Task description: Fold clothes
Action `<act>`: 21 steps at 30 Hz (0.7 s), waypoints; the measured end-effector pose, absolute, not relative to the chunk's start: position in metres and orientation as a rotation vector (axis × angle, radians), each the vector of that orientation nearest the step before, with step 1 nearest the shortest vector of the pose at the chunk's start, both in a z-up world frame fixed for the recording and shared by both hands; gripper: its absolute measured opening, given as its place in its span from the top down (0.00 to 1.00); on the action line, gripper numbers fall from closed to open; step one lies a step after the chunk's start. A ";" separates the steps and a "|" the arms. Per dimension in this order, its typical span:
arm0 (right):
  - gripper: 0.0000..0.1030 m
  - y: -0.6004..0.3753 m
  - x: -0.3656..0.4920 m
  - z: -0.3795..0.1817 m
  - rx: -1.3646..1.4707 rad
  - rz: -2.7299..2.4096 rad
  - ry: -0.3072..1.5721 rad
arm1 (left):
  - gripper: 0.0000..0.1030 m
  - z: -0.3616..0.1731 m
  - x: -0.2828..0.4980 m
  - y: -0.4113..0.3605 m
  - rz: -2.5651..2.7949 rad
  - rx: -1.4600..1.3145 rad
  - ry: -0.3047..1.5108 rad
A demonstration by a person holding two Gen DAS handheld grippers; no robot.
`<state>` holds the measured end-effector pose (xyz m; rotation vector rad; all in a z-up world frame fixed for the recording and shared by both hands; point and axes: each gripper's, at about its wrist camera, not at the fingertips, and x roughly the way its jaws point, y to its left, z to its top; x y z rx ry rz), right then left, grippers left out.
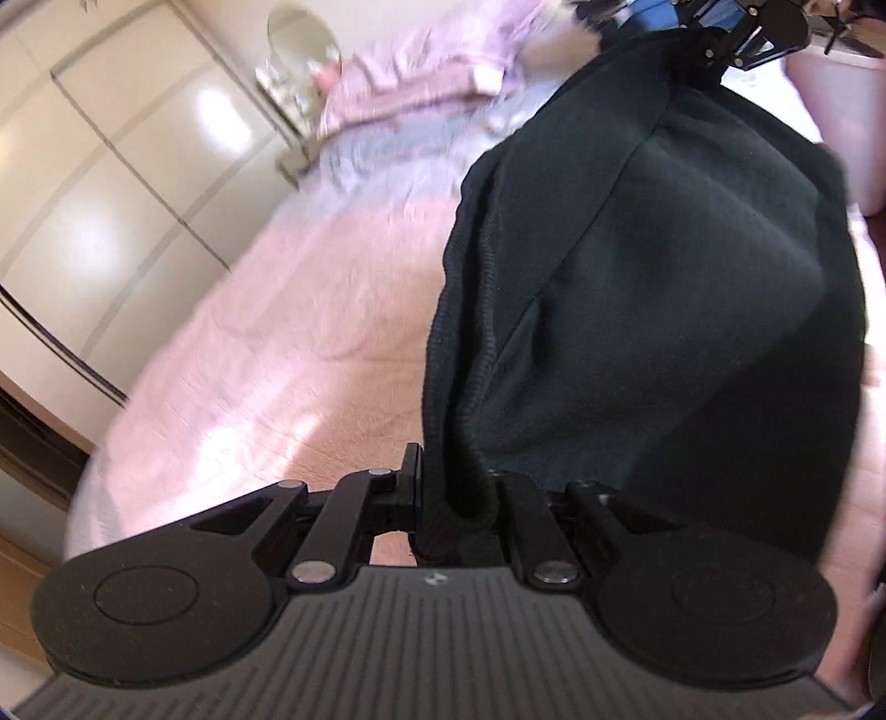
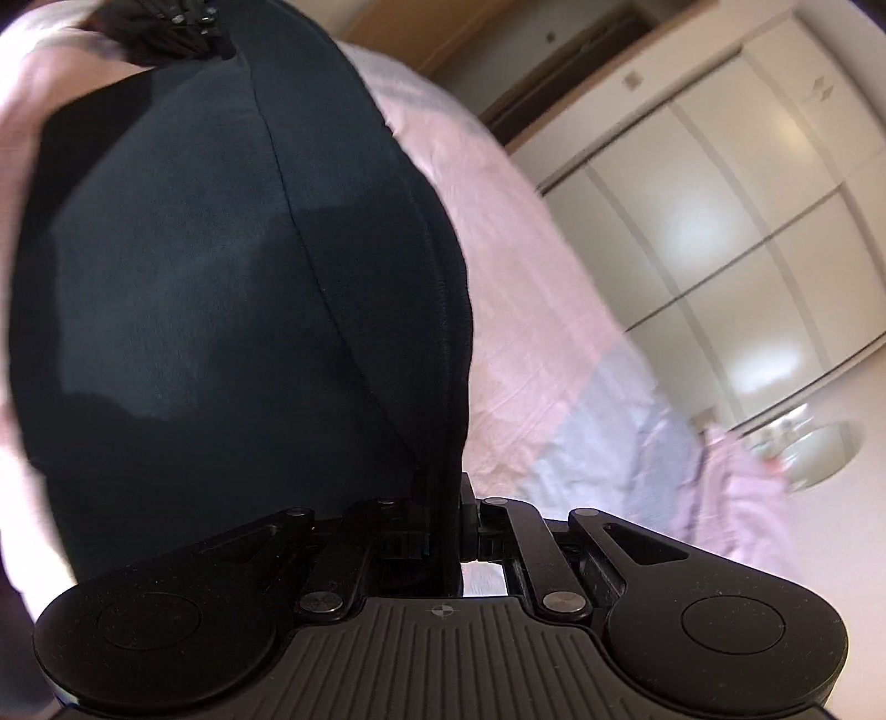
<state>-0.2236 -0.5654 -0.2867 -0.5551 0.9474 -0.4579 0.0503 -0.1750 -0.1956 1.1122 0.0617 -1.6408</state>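
A black garment (image 1: 653, 288) with a ribbed waistband hangs stretched between my two grippers above a pink bed (image 1: 266, 343). My left gripper (image 1: 451, 487) is shut on one corner of the waistband. The right gripper shows at the top of the left wrist view (image 1: 720, 39), clamped on the far end. In the right wrist view my right gripper (image 2: 440, 509) is shut on the garment's (image 2: 221, 277) edge, and the left gripper (image 2: 171, 27) shows at the top.
The pink and lavender bedspread (image 2: 554, 360) lies below. A crumpled pink garment (image 1: 421, 72) lies at the bed's far end. White wardrobe doors (image 1: 111, 183) stand beside the bed, with a round mirror (image 1: 302, 33) on a small table.
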 end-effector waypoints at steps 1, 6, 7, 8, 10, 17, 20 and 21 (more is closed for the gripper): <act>0.96 -0.588 -0.211 -0.296 -0.526 -0.451 0.957 | 0.92 -0.207 0.058 -0.183 -1.647 1.099 0.104; 0.96 -0.684 -0.165 -0.356 -0.268 -0.407 0.983 | 0.89 -0.264 0.096 -0.225 -1.668 1.029 0.317; 0.96 -0.697 -0.162 -0.369 -0.211 -0.401 0.980 | 0.89 -0.276 0.104 -0.234 -1.671 1.014 0.359; 0.96 -0.708 -0.160 -0.381 -0.158 -0.396 0.973 | 0.88 -0.287 0.112 -0.242 -1.674 0.999 0.402; 0.94 -0.723 -0.164 -0.389 -0.062 -0.401 0.919 | 0.88 -0.310 0.127 -0.259 -1.677 0.968 0.486; 0.92 -0.744 -0.199 -0.377 0.252 -0.397 0.714 | 0.89 -0.306 0.150 -0.258 -1.726 0.747 0.595; 0.92 -0.740 -0.198 -0.375 0.250 -0.424 0.710 | 0.90 -0.298 0.155 -0.254 -1.724 0.686 0.597; 0.92 -0.735 -0.198 -0.370 0.226 -0.436 0.708 | 0.90 -0.293 0.156 -0.257 -1.721 0.672 0.585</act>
